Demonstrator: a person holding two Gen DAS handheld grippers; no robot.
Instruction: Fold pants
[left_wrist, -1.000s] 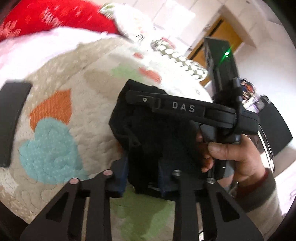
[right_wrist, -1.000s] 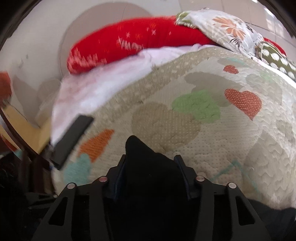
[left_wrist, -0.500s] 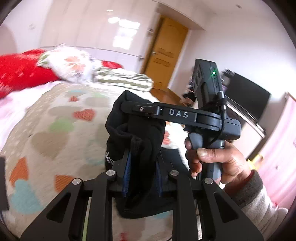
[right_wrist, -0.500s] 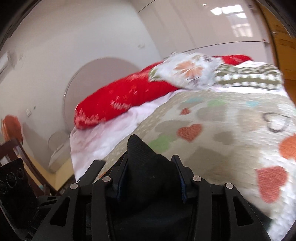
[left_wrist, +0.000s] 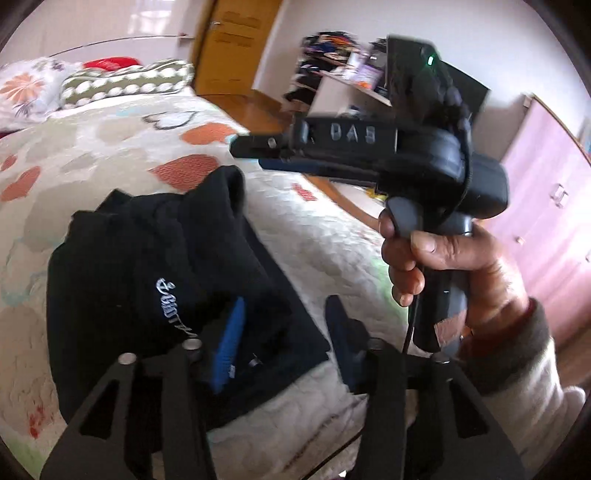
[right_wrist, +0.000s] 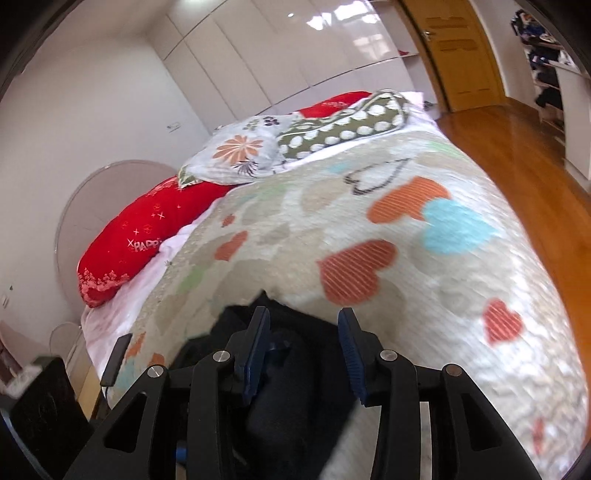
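The black pants (left_wrist: 147, 258), with white lettering, lie bunched on the heart-patterned bedspread (left_wrist: 332, 240). My left gripper (left_wrist: 286, 306) hovers over their right edge with its jaws opening. Cloth rests against the outer side of the left blue pad (left_wrist: 229, 343), and nothing is pinched. A hand (left_wrist: 443, 258) holds my right gripper (left_wrist: 240, 144) in the air just above the pants' raised peak, with no cloth hanging from it. In the right wrist view my right gripper (right_wrist: 304, 312) stands open, its blue pads bare, and the pants (right_wrist: 288, 406) lie below and between the fingers.
Pillows (right_wrist: 258, 147) and a red bolster (right_wrist: 147, 229) lie at the head of the bed. A thin black slab (right_wrist: 116, 354) sits at the bed's left edge. Wooden floor (right_wrist: 517, 147), a yellow door (right_wrist: 454, 48) and a pink cabinet (left_wrist: 546, 206) are on the right.
Both grippers swung right across the bed. They had the bunched pants pinched and lifted; now the cloth has dropped onto the bedspread, the left jaws have spread, and the right pads are bare.
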